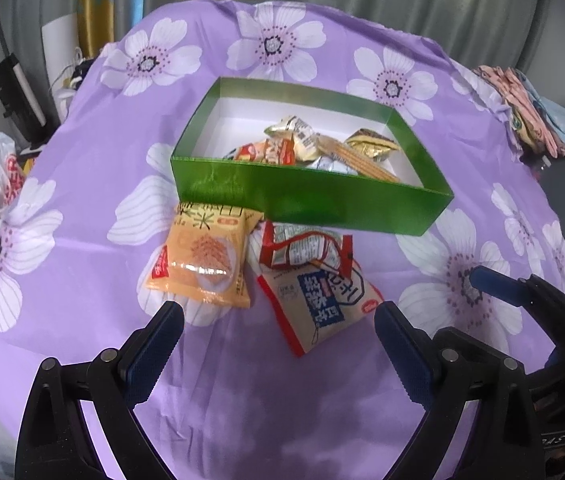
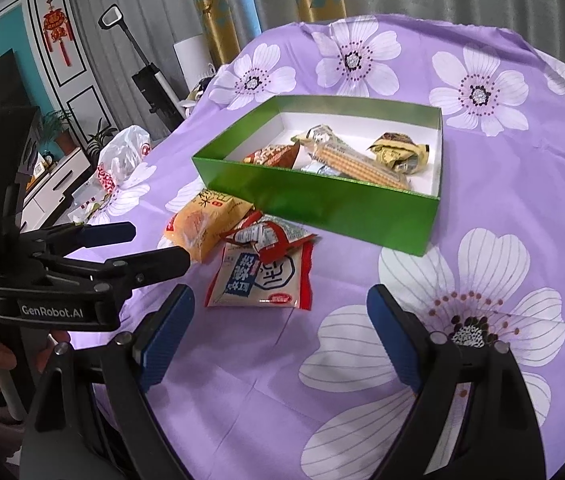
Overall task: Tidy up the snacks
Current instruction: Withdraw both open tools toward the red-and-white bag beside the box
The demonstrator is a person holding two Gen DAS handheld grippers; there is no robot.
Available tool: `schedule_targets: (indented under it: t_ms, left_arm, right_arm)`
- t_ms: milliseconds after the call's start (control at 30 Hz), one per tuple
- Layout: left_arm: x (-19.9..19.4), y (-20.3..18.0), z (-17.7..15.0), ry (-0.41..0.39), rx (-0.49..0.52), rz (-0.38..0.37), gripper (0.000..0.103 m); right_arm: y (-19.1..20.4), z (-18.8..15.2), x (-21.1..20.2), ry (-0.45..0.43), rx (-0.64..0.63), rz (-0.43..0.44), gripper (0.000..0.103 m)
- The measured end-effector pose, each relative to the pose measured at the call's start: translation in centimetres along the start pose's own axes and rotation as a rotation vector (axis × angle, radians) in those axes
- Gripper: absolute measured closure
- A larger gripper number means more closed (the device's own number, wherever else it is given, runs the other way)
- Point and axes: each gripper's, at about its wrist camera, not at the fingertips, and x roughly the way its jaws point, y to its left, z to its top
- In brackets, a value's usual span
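**Three packets left, stacked and tight against the box wall**

We have both grippers low over the table (image 1: 82, 340), which is covered in a purple floral cloth, and neither holds anything. The left gripper (image 1: 278, 320) has its fingers spread wide, with nothing between them; the right gripper (image 2: 280, 300) stands just as wide and empty.

The green box (image 1: 306, 200) already holds several snacks. Three more lie outside, just in front of its near wall: the orange packet (image 1: 202, 264), the red-and-white packet (image 1: 306, 252), and under it the beige packet (image 1: 322, 300) with blue lettering.

Our worries, judging from how things lie:

- The red-and-white packet rests on the beige one. If we pull the beige one first, the upper one will likely slide off or be dragged along.
- The packets are flat and glossy. Fingers coming down around one may skid over the film or pinch the cloth with it, rucking it up and shifting the box.
- The orange packet's far end sits against the box wall, so a push there could nudge the light box.
- Both grippers are close together; reaching for neighbouring packets at once risks a collision.
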Motion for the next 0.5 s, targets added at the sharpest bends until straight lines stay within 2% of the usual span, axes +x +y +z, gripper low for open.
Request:
schedule_targets:
  t_ms: [100,367,500]
  left_arm:
    - [0.6,0.4,-0.3,0.024,-0.015,-0.016,0.007]
    - [2.0,1.8,-1.5,0.079,-0.098,-0.114,0.007]
    - [2.5,2.2,-1.7,0.097,-0.152,-0.185,0.007]
  right_arm:
    - [-0.1,-0.3,0.5,0.014,0.003,0.008,0.014]
    - [-0.5,-0.9,2.2,0.064,0.008,0.01,0.014]
    - [-0.3,-1.2,3.2,0.089,0.001,0.015,0.014]
